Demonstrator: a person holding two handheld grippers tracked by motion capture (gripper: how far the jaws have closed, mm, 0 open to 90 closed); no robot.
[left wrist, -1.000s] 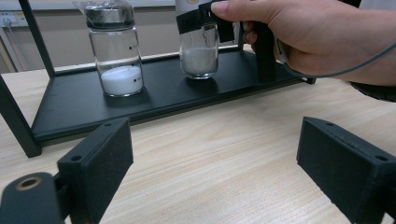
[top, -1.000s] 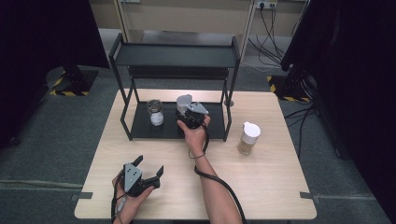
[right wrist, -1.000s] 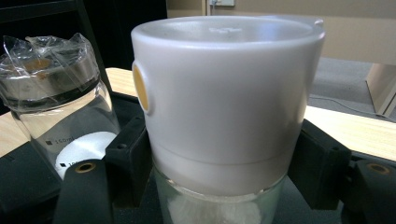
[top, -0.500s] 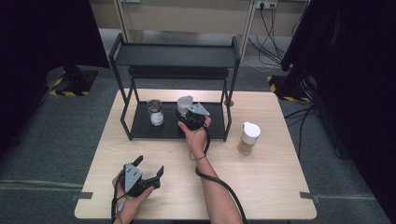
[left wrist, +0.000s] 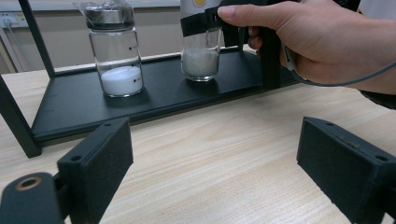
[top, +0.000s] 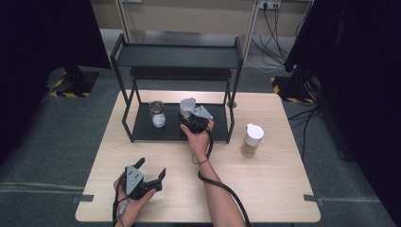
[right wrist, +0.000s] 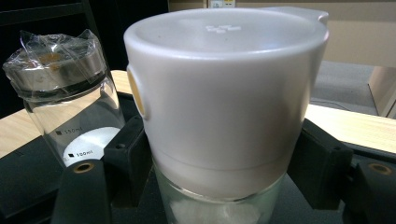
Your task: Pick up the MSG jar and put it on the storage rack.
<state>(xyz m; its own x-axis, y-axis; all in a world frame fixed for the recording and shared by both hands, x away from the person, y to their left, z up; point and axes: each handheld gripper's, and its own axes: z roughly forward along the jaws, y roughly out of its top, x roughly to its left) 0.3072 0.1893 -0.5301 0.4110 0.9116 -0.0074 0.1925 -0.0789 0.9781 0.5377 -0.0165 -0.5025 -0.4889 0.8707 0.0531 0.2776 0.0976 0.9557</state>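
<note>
We note a pale wood-grain table [top: 265, 189] on a grey carpeted floor [top: 56, 142], with dark curtains to both sides and a beige wall with a socket and cables at the back.

Nearest the table's front edge, the left gripper [top: 150, 173], black with a grey plate, rests in the person's hand; its jaws stand spread with nothing between them, bare wood showing in the gap in the left gripper view.

Mid-table, the right gripper [top: 188, 118] reaches onto the lower tray of the black metal two-tier rack [top: 177, 56]. In the right gripper view its jaws flank the clear glass jar with a smooth white plastic flip-top lid [right wrist: 224, 93], pads set just below the lid. The gap looks almost gone on both sides, so we read it as pinching the jar. The jar stands upright on the tray and holds white granules at its bottom.

Just beside it, toward the tray's left, stands a clear glass bottle with a metal cap under crinkled film [left wrist: 114, 51], white powder low inside.

Off the rack, to the right on the bare table, stands a third jar with a white lid and tan contents [top: 251, 140].
</note>
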